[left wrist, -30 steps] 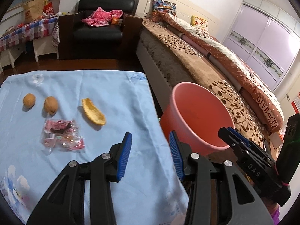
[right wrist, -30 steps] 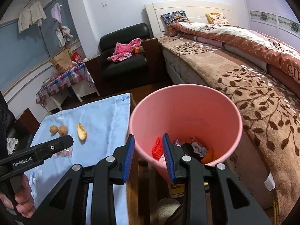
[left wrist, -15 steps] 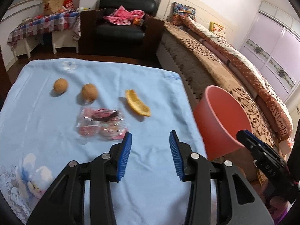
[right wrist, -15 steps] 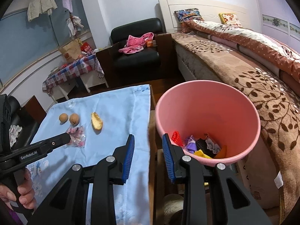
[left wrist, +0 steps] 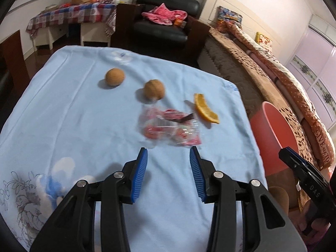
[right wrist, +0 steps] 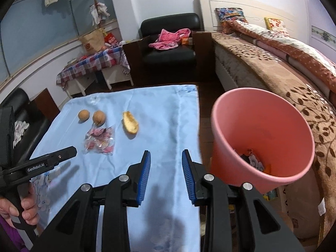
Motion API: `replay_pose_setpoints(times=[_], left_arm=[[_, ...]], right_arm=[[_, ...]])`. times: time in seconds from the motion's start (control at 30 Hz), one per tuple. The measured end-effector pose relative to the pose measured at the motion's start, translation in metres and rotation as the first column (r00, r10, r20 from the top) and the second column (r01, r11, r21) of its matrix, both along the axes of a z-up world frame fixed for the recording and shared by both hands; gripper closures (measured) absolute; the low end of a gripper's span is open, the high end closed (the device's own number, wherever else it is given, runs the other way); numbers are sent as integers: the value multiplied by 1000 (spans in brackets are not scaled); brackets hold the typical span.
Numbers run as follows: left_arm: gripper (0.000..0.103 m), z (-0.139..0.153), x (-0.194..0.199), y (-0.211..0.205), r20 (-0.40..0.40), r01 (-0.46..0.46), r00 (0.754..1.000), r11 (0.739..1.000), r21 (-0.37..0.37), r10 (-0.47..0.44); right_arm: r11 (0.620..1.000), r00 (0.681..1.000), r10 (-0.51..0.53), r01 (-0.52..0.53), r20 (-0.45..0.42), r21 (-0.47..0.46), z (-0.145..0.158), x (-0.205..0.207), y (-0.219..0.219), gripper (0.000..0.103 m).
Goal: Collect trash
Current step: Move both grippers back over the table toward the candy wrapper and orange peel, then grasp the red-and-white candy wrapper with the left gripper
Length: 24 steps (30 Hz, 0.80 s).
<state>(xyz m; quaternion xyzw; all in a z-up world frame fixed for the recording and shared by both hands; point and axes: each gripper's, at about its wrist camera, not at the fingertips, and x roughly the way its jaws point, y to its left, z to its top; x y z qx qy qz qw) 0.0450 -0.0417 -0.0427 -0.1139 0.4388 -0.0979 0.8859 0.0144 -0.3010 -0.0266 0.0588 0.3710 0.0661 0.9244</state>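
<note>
I am swinging both claws off the pink bin (right wrist: 260,138) back over the table (left wrist: 73,115) | left claw (left wrist: 168,169) gaping, empty, nearing the wrapper (left wrist: 170,129) | right claw (right wrist: 164,168) narrower, empty | wrapper next.

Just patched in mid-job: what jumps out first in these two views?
The pink bin off the table's right edge, some trash already inside. On the blue cloth lie a crumpled wrapper, an orange peel and two brown balls. The left hand-held gripper is open just short of the wrapper.
</note>
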Motion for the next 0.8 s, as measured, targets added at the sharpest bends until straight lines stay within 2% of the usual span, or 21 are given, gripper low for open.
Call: replay_pose_setpoints(times=[0.4, 0.8], left_arm=[[61, -10, 7, 34, -30, -56, 998, 998, -33, 55], [61, -6, 42, 11, -27, -24, 999, 999, -43, 23]], right_arm=[[996, 996, 78, -79, -39, -30, -14, 17, 39, 73], [992, 991, 124, -126, -54, -22, -22, 33, 57, 73]])
